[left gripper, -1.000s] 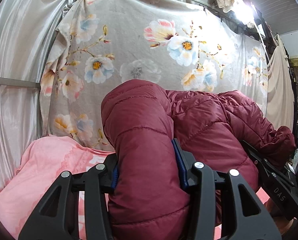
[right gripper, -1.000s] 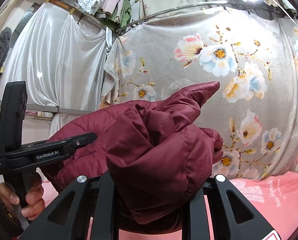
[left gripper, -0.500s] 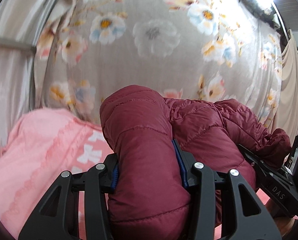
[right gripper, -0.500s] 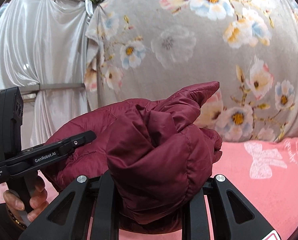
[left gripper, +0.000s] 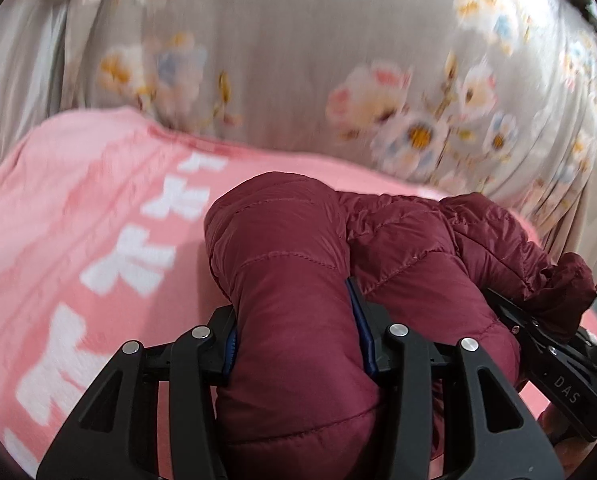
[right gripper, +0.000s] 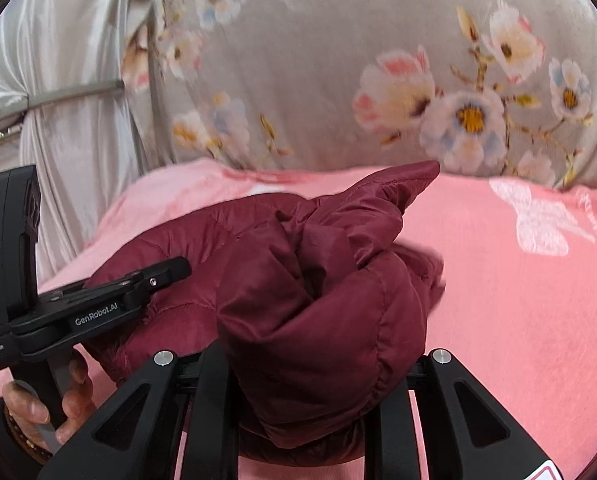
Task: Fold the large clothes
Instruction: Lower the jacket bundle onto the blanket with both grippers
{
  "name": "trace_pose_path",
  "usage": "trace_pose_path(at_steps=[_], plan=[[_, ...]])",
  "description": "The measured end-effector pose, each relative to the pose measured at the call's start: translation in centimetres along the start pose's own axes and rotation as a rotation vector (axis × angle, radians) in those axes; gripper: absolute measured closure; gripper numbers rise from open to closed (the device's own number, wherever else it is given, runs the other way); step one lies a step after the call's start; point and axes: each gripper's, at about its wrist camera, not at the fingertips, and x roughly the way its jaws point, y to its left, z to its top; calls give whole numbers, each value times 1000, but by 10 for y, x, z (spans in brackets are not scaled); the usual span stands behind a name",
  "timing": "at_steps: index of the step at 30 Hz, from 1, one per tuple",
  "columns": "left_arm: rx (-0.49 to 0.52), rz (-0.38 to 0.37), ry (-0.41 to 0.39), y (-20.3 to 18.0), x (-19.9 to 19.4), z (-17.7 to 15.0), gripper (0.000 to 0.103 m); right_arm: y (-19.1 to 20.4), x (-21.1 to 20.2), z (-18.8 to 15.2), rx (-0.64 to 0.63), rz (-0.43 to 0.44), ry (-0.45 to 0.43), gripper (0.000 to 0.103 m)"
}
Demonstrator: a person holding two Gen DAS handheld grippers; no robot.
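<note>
Grippers first: your left gripper (left gripper: 294, 350) is clamped on a thick quilted roll of the maroon puffer jacket (left gripper: 402, 264), the blue pads (left gripper: 363, 334) pressed into the padding on both sides. Your right gripper (right gripper: 310, 376) is closed on a second bunched section of the same jacket, which fills the gap between its fingers; the pads themselves are hidden by fabric. The garment spans between the two tools, and one pointed corner (right gripper: 418, 172) sticks up beyond the right-hand bundle.

Compare with one second ago: both views then showed mostly the hanging floral sheet behind the jacket. Now the pink blanket (left gripper: 78, 240) fills the area beneath and beyond it. Both grippers have tipped downward toward the bed, with the grip unchanged. Judge this as the lowering phase; the jacket is probably about to be laid down for folding. Whether it already touches the blanket cannot be determined.

Beyond the jacket, the pink blanket carries white printed motifs. Behind it hangs the grey floral sheet (right gripper: 338, 60), with a silvery curtain (right gripper: 70, 40) and a metal rail (right gripper: 58, 94) at the far left.
</note>
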Motion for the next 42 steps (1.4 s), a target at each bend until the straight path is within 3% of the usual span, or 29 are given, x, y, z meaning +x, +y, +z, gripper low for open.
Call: trace_pose_path(at_steps=[2, 6, 7, 9, 12, 14, 15, 17, 18, 19, 20, 23, 26, 29, 32, 42], plan=[[39, 52, 47, -1, 10, -9, 57, -3, 12, -12, 12, -2, 91, 82], [22, 99, 126, 3, 14, -15, 39, -23, 18, -22, 130, 31, 198, 74], [12, 110, 139, 4, 12, -17, 32, -28, 14, -24, 158, 35, 214, 68], [8, 162, 162, 5, 1, -22, 20, -34, 2, -29, 197, 41, 225, 59], [9, 209, 169, 5, -25, -28, 14, -41, -35, -37, 245, 2, 201, 36], [6, 246, 185, 5, -43, -29, 14, -46, -57, -41, 275, -11, 176, 36], [4, 266, 199, 4, -50, -28, 14, -48, -70, -41, 289, -27, 153, 37], [-9, 297, 214, 2, -60, -24, 15, -46, -87, -35, 280, -40, 109, 64], [-14, 306, 220, 1, -63, -22, 19, -40, -92, -28, 253, -56, 107, 85], [-34, 308, 230, -1, -66, -18, 21, -35, -92, -22, 234, -60, 110, 98], [-56, 303, 239, -2, -67, -15, 22, -27, -91, -14, 207, -53, 112, 100], [-111, 294, 262, -6, -62, -10, 28, -4, -79, -2, 99, -88, 114, 102], [-107, 334, 288, -11, -48, -15, 31, 9, -49, -10, 10, -174, 194, 103], [-122, 339, 329, -8, -31, -27, 29, -2, -26, -30, 55, -198, 277, 103], [-103, 352, 322, -8, -23, -40, 25, -11, -17, -45, 104, -171, 319, 103], [-12, 427, 251, -24, -13, -59, 20, -11, -6, -60, 108, -166, 337, 103]])
